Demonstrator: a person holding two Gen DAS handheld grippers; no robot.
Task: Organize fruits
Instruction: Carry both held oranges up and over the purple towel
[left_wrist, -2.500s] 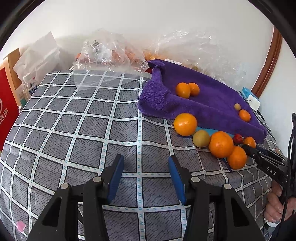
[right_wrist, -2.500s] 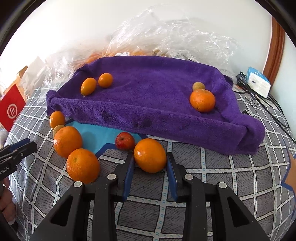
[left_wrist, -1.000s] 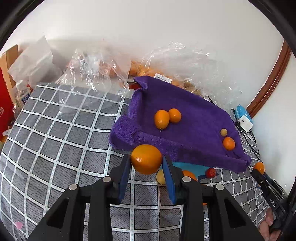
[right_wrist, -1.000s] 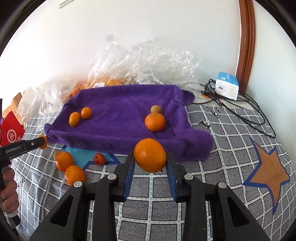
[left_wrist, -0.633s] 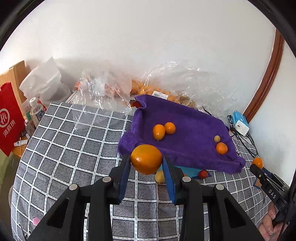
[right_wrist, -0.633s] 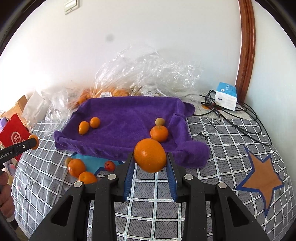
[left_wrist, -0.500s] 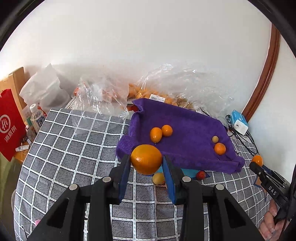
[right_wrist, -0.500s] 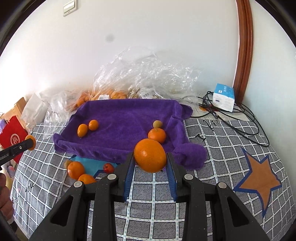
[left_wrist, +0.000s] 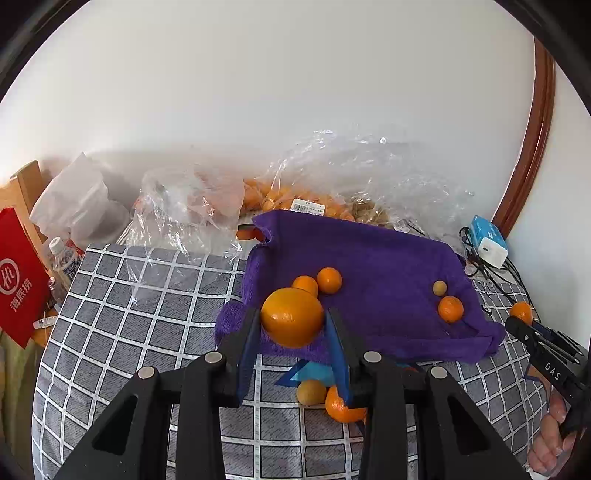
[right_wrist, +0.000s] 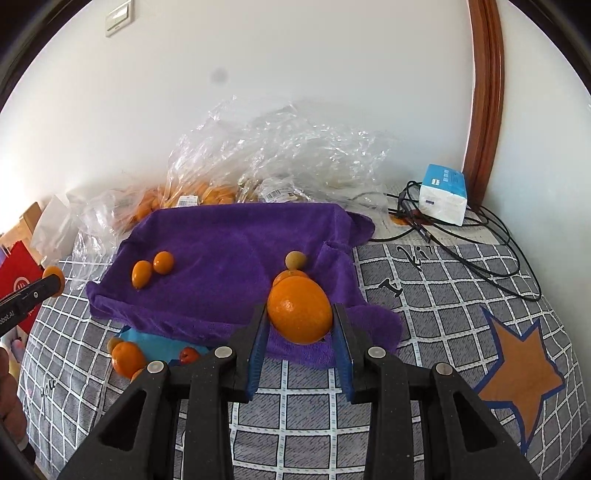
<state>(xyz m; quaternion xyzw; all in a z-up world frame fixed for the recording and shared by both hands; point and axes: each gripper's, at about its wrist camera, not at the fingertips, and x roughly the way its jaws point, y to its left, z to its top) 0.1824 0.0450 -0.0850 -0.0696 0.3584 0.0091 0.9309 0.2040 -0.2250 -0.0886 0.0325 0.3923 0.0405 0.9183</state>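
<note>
Two large oranges are held aloft, one clamped in the left gripper at lower centre of its view, the orange likewise in the right gripper; round, firm and smooth-skinned, they probably handle best pinched across the widest middle. The purple towel, mid-frame, cradles four smaller fruits, and beyond it the clear plastic bags hold small orange fruit.

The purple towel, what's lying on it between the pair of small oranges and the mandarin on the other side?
Nothing: bare purple towel between the pair of small oranges and the mandarin, as both wrist views show.
</note>
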